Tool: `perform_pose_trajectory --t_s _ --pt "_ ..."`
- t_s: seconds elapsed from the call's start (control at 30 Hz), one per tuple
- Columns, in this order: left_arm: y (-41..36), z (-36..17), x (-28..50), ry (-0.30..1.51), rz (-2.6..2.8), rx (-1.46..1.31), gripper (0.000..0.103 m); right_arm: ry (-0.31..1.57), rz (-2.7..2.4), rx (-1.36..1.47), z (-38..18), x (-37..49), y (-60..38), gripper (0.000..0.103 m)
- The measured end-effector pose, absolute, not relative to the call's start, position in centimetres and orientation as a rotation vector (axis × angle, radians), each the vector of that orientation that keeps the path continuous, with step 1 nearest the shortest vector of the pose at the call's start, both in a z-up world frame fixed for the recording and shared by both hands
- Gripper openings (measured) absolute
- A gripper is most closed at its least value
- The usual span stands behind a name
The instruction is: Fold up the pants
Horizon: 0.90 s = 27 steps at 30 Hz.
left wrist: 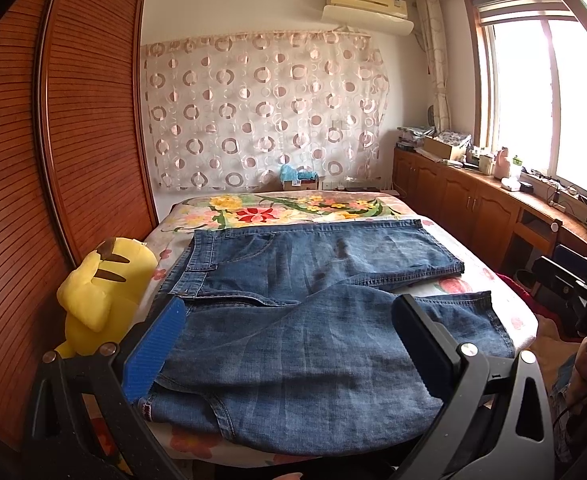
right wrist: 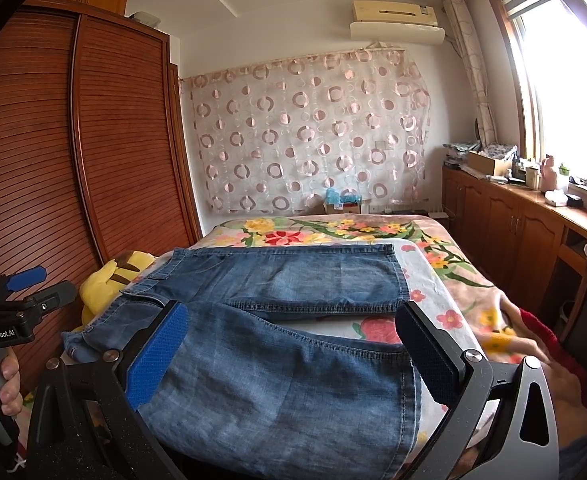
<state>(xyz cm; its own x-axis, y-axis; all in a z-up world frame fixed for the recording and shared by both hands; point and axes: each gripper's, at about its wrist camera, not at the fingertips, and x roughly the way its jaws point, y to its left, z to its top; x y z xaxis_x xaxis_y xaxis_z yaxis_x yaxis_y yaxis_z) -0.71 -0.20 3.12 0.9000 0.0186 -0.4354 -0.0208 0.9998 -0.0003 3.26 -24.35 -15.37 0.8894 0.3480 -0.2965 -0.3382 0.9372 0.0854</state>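
While the jeans lie spread, both grippers, left and right, hover low, jaws wide.

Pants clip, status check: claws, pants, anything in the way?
Left claw open, empty. Right claw open, empty. Jeans spread flat on bed, legs splayed, unfolded. Yellow plush beside the waistband.

A bed covered by a floral sheet carries the load. Blue denim jeans lie spread flat across it, waistband toward the left side, one leg stretched along the far side and the other angled toward the near edge. A yellow plush toy sits at the bed's left edge, just beside the waistband.
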Motion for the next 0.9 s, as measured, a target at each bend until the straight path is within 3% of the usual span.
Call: perform_pose_trajectory --t_s 0.9 --pt "-0.27 3.15 -1.09 0.436 0.021 0.0 0.103 0.312 0.354 0.031 -15.41 3.26 -24.38 0.103"
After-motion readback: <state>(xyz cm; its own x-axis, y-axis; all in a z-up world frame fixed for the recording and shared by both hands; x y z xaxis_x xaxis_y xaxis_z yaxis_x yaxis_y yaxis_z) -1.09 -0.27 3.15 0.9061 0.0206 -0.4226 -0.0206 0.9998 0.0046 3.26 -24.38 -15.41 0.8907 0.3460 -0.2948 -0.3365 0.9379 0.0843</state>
